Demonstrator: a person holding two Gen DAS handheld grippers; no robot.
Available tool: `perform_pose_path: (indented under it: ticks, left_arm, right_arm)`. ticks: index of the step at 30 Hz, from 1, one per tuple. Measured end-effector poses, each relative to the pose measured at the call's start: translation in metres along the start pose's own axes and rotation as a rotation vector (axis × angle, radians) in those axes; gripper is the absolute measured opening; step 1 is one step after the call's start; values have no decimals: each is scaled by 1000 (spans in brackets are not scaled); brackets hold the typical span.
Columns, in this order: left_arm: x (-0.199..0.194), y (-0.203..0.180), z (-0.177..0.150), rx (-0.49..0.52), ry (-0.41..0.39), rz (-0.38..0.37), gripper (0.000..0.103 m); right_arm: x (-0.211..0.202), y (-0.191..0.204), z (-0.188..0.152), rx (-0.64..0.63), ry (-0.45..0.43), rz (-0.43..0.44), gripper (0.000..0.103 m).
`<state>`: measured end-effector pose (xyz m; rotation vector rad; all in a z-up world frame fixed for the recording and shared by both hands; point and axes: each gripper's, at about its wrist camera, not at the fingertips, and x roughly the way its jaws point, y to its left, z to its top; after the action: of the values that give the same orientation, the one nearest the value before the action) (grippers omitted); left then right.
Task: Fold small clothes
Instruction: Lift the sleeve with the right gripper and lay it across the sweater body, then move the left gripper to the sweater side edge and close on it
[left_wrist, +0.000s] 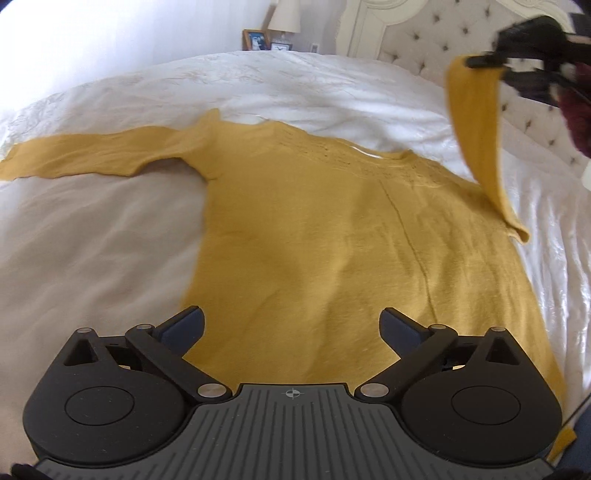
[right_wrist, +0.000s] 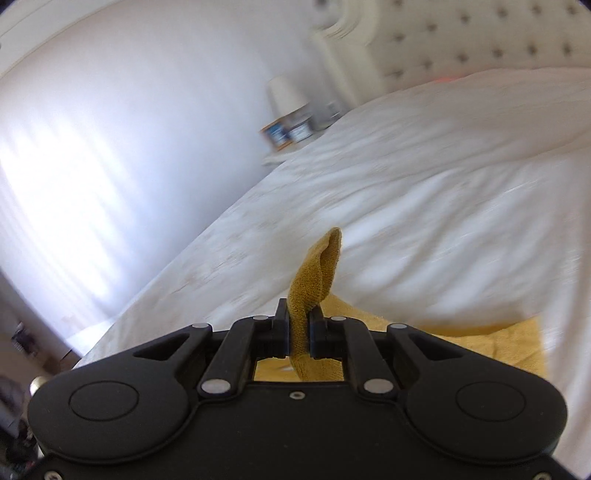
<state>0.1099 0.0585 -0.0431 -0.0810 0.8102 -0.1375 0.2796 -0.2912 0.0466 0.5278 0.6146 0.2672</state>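
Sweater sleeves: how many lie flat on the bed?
1. The left sleeve lies flat on the bed; the right sleeve is lifted by the right hand-held gripper.

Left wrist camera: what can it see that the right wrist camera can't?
Only the left wrist view shows the whole yellow sweater spread flat on the bed, its other sleeve stretched out to the side, and the open left gripper holding nothing. Only the right wrist view shows, close up, the right gripper pinching the sleeve cuff, with the cuff end poking up past the tips. Both show the white bed cover, the tufted headboard, the lamp and the lifted yellow sleeve.
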Motion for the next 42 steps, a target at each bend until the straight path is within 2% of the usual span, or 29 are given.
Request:
perform_pose_path:
  ticks: [3,6,9,13,14,15,16,18,20,22,27,31,36,39,42]
  left_arm:
    - [-7,15,-4,-19,-5,15,103]
    - [-10,28,-6,-38,-1,30,103]
    - [-10,38,-7,-50,4,39,103]
    - [-9,43,-4,-57,11,44,103]
    - [-8,43,-1,-59,13,43,103]
    - [-6,42,1,-56,14,40,103]
    - [-5,41,3,-50,15,36,103]
    - [0,38,11,-34,12,27,103]
    - [7,32,19,-18,12,13,103]
    - [14,26,29,-1,11,-5,103]
    - [39,7,63,27,-11,-46,103]
    - [69,0,85,12,8,-81,103]
    - [101,-5,99,-19,38,-114,103]
    - [118,-5,102,-54,68,-138,102]
    - [133,-5,103,-77,106,-143,101]
  right_arm:
    - [43,38,-27,-10,64,54,17]
    - [84,70,-58,-50,127,60,17]
    - [115,82,-85,-61,173,62,17]
    - [132,87,-117,-84,190,96,27]
    - [127,85,-125,-83,188,122,27]
    - [125,83,-129,-80,186,136,41]
    - [122,79,-131,-76,181,144,60]
    - [109,69,-134,-60,149,173,72]
    - [93,54,-135,-64,111,171,72]
    - [76,37,-136,-93,64,125,72]
    - [30,-11,-138,-198,-101,-40,72]
    - [4,-41,-144,-278,-211,-166,73]
    - [-2,-57,-130,-321,-212,-233,74]
    - [-5,-67,-120,-329,-245,-219,80]
    - [-7,-80,-116,-279,-243,-213,80]
